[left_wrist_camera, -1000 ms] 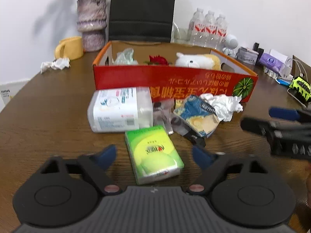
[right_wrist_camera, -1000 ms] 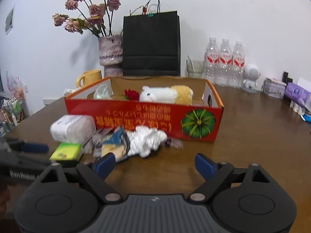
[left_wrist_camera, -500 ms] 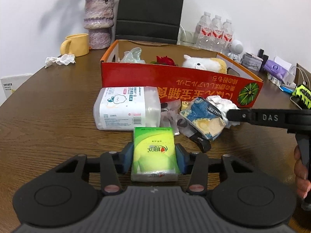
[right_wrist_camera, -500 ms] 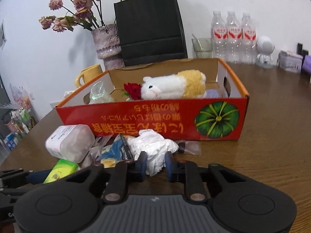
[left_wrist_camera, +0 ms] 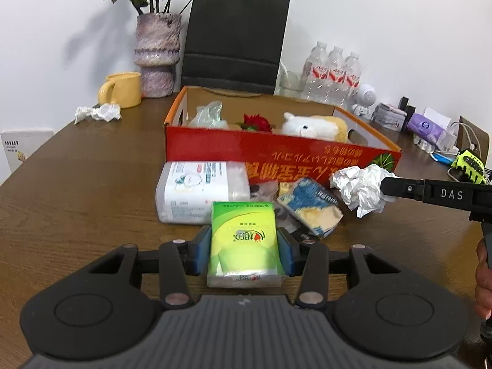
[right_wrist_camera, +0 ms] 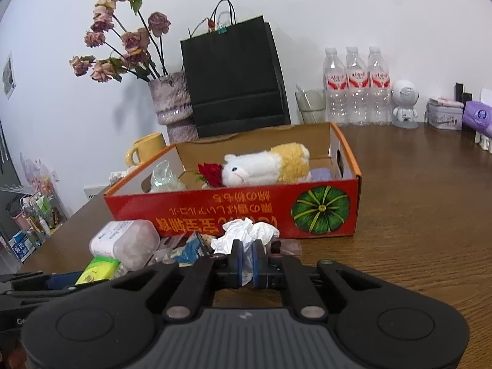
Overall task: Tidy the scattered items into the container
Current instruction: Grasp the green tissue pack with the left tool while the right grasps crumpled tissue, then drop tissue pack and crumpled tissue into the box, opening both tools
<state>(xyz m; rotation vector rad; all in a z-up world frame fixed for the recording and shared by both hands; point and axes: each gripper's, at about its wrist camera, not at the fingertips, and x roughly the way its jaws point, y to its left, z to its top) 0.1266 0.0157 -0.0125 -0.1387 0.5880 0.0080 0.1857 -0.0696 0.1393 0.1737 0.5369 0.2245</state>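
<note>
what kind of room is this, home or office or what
Probably a lived-in home or small office room, not a kitchen. A wooden table against a white wall holds a vase of dried flowers, a yellow mug, water bottles and a shopping bag.

Glossy plastic film wraps the green tissue pack (left_wrist_camera: pixel 244 240), crumpled white paper (left_wrist_camera: pixel 361 189) looks matt, the cardboard box (right_wrist_camera: pixel 240 212) printed, the tabletop (right_wrist_camera: pixel 424 215) grained wood.

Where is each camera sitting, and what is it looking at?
Left wrist: rides the left gripper, looking over the green tissue pack toward the red box; the person's right hand shows.
Right wrist: rides the right gripper, looking over the crumpled paper toward the box; its own fingers show.
Both see the box and plush toy.
</note>
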